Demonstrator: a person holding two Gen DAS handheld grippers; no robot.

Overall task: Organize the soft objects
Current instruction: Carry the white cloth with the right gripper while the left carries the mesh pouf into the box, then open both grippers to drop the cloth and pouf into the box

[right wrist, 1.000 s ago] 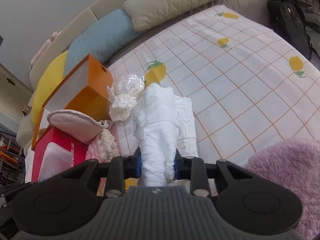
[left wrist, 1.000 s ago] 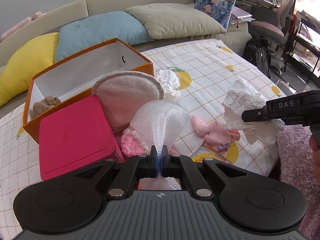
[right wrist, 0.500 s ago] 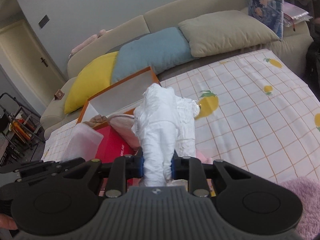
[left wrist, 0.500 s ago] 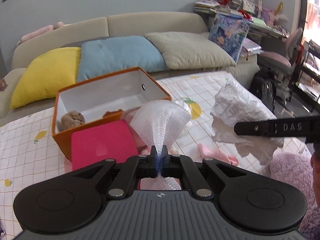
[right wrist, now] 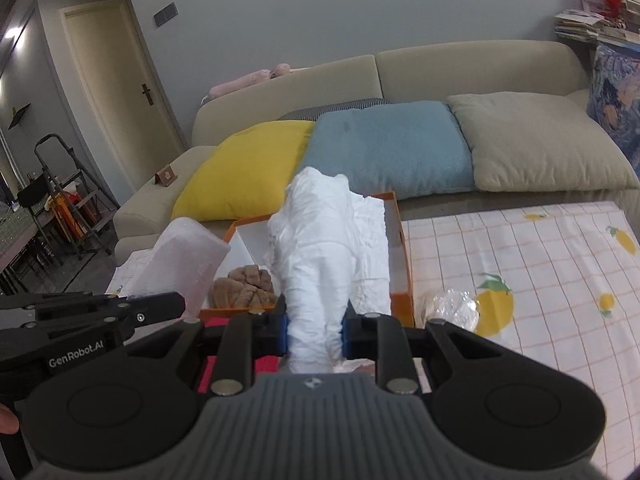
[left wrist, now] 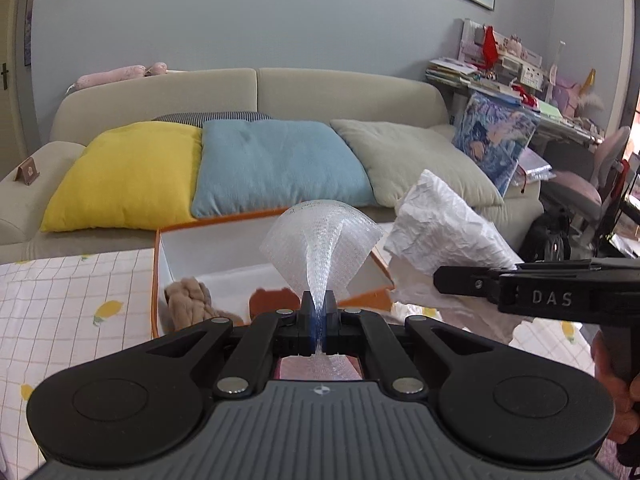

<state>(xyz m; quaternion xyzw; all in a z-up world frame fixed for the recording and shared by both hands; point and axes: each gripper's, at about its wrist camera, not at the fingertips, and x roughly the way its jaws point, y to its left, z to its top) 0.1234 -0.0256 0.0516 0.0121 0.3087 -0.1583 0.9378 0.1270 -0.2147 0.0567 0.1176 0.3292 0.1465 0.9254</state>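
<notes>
My left gripper [left wrist: 318, 312] is shut on a fan of bubble wrap [left wrist: 320, 240] and holds it up in front of the orange box [left wrist: 160, 264]. It also shows in the right wrist view [right wrist: 188, 256]. My right gripper [right wrist: 314, 330] is shut on crumpled white paper [right wrist: 332, 248], also in the left wrist view [left wrist: 440, 232], just over the box's right side. The orange box [right wrist: 402, 260] has a white inside and holds a tan plush piece [left wrist: 188, 300], seen in the right wrist view too [right wrist: 244, 288], and a brown item [left wrist: 274, 298].
A red box [right wrist: 208, 368] lies under the grippers. Clear crumpled plastic [right wrist: 452, 308] lies right of the orange box on the checked lemon-print sheet [right wrist: 520, 264]. Yellow [left wrist: 128, 176], blue [left wrist: 276, 164] and beige [left wrist: 416, 160] cushions lean on the sofa behind.
Both grippers have risen and tilted up with their loads, now over the orange box. The pink items and the red box have dropped below the left view.
</notes>
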